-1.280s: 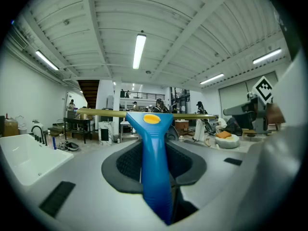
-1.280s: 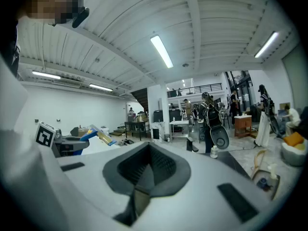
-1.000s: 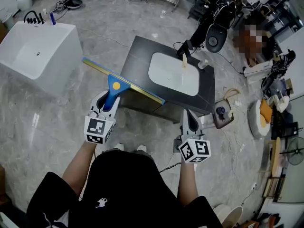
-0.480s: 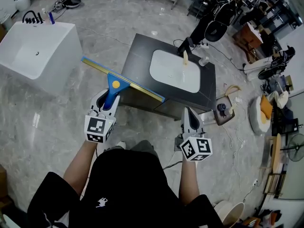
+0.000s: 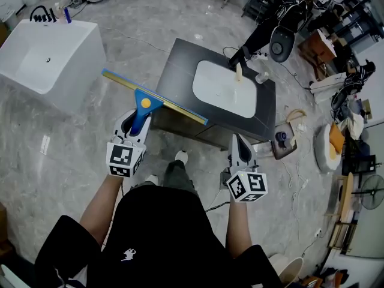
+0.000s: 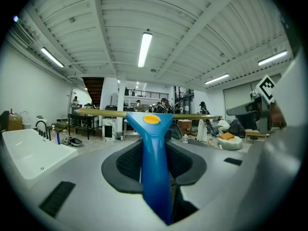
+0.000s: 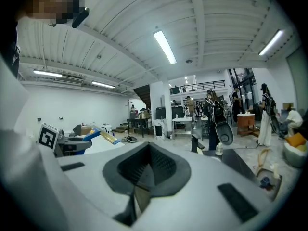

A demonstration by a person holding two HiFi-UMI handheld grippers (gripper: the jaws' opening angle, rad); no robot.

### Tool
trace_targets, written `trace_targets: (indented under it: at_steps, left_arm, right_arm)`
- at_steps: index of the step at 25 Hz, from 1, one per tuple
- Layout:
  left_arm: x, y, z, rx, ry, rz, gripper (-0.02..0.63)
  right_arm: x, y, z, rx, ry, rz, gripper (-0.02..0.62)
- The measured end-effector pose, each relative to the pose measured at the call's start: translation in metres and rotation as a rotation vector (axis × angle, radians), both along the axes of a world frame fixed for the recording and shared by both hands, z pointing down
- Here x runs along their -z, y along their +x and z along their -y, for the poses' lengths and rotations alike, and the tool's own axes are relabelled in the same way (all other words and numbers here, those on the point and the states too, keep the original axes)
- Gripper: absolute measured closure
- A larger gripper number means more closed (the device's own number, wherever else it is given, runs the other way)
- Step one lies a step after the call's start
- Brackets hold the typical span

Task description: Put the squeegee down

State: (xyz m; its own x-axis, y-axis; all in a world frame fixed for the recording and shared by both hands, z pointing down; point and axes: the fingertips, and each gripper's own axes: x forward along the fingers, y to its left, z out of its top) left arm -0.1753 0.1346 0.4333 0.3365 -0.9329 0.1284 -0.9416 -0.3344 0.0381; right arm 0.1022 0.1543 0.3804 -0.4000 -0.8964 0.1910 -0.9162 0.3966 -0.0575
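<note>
We grip the squeegee by its handle in the left gripper, blade level at 12 o'clock — easy to lay on the counter at 1 o'clock; right gripper closed, empty.

The right gripper, its jaws closed together with nothing between them, faces a wide workshop; at near left the left gripper holds a blue-handled squeegee, and to the right a dark counter carries a black tap and a small bottle
</note>
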Motion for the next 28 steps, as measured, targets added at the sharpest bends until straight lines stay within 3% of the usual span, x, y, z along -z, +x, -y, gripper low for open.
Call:
trace_targets:
  at_steps: [14,28]
  left_arm:
    - [-0.008,0.027,0.060,0.000,-0.014,0.009,0.479]
    - [-0.006,0.098,0.175,-0.007,-0.043,0.024,0.479]
  right_arm:
    - [-0.023,0.024,0.068,0.013,-0.039,0.016,0.594]
    - [-0.031,0.091,0.180,0.010,-0.060,0.011,0.594]
